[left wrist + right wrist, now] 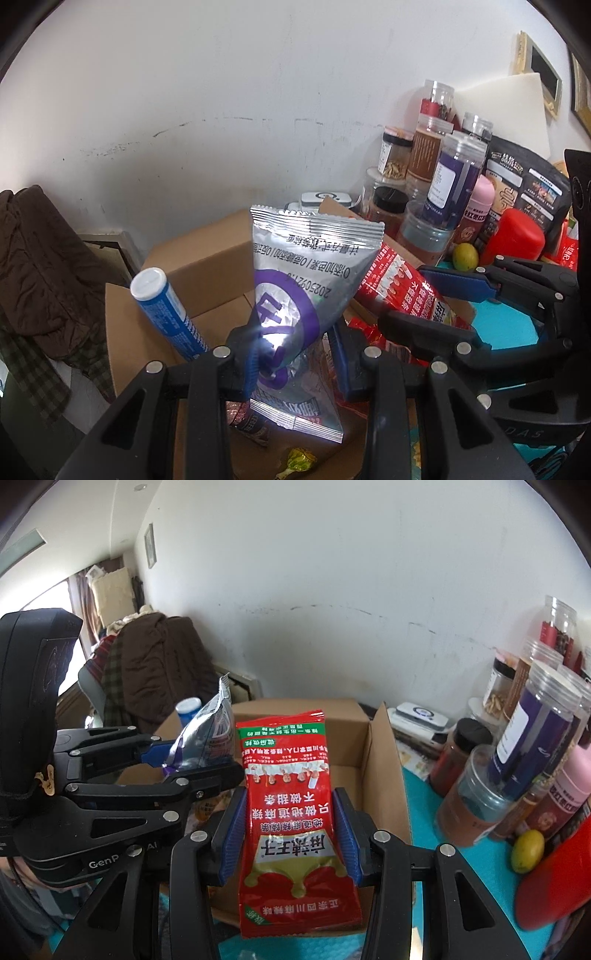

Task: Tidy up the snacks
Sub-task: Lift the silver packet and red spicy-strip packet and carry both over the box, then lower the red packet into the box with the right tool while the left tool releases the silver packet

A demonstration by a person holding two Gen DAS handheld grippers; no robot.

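my left tool (295, 354) is clamped on a silver and purple snack packet (295, 280), pinching it hard at its middle so the foil crumples between the blue pads; the packet stands upright above the open cardboard box (207, 266). my right tool (286, 836) grips a red snack packet (290, 812) by its two long edges, holding it upright and flat to the camera, also over the cardboard box. the two tools sit side by side, left beside right, and the red packet's top leans close to the silver one. inside the box a blue tube with a white cap (162, 310) leans against the left wall, and a few small wrapped snacks lie on the bottom. the box rests on a teal desk (421, 834). to the right of the box stands a crowd of clear jars (454, 177), a pink bottle (480, 210), a red container (517, 240) and a small yellow-green fruit (528, 851). a brown coat (155, 664) hangs at the far left by the white wall.
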